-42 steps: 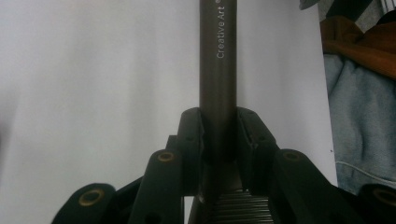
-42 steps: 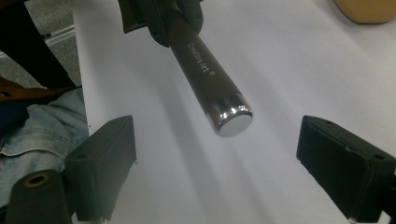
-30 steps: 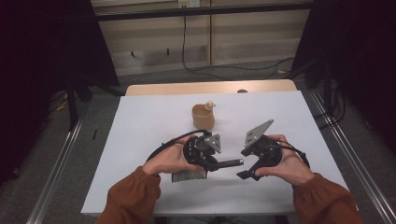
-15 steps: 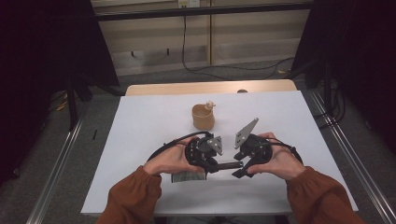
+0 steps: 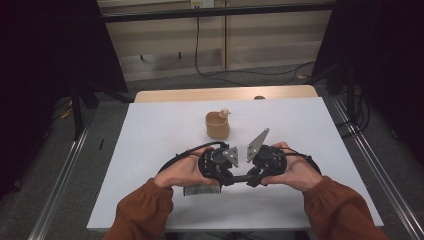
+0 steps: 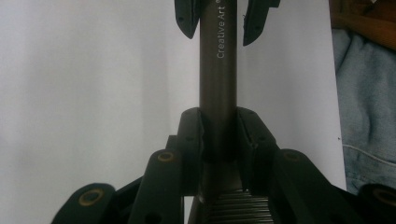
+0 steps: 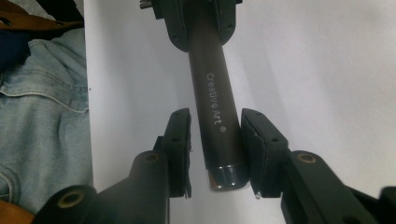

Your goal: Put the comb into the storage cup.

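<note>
My left gripper (image 6: pixel 218 130) is clenched on a dark brush handle (image 6: pixel 218 70), holding it level just above the white counter (image 5: pixel 150 130). My right gripper (image 7: pixel 214 140) has just been closing around the handle's free end; one pad still stands clear of it. A brown cup (image 5: pixel 217 125) sits farther back.

In my left gripper view I read "Creative Art" with a registered mark in pale letters along the dark barrel of the tool (image 6: pixel 218 84), just beyond my clamped jaws. In my right gripper view the same "Creative Art" wording runs down that barrel (image 7: pixel 215 112), between my jaws.
</note>
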The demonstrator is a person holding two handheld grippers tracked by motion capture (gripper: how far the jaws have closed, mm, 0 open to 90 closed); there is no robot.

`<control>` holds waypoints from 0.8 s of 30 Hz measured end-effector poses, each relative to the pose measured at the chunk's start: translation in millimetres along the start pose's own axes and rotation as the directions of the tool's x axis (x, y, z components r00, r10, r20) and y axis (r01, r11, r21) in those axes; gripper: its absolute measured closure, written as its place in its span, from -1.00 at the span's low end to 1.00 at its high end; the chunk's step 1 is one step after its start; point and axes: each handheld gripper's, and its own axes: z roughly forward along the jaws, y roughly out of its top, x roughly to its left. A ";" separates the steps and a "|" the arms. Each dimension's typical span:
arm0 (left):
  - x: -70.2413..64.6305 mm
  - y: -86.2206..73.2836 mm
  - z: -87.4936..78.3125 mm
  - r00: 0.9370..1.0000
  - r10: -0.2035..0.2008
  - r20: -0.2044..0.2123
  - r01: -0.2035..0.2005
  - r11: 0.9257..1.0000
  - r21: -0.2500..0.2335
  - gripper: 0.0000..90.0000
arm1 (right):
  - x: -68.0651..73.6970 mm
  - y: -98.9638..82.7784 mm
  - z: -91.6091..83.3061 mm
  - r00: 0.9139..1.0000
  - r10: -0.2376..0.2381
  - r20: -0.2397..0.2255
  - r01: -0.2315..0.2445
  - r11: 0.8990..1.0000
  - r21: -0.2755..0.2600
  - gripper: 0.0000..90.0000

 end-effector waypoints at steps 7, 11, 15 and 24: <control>-0.1 -0.1 1.8 1.000 0.000 0.007 0.000 1.000 -0.005 0.62 | -1.3 -0.3 2.5 1.000 -0.026 0.000 0.026 1.000 0.008 0.55; -0.7 0.0 2.8 1.000 0.015 0.007 -0.015 1.000 0.000 0.61 | -0.9 -1.0 3.2 0.999 -0.033 -0.024 0.034 0.999 0.019 0.59; 0.4 -1.6 2.3 1.000 0.005 0.002 -0.005 1.000 -0.023 0.59 | -0.6 -1.4 2.6 0.999 -0.048 -0.023 0.048 0.999 0.004 0.61; 1.5 -3.7 0.8 1.000 0.006 -0.024 -0.007 0.999 -0.037 0.56 | -2.6 -1.9 2.5 0.999 -0.030 -0.018 0.030 0.999 -0.018 0.62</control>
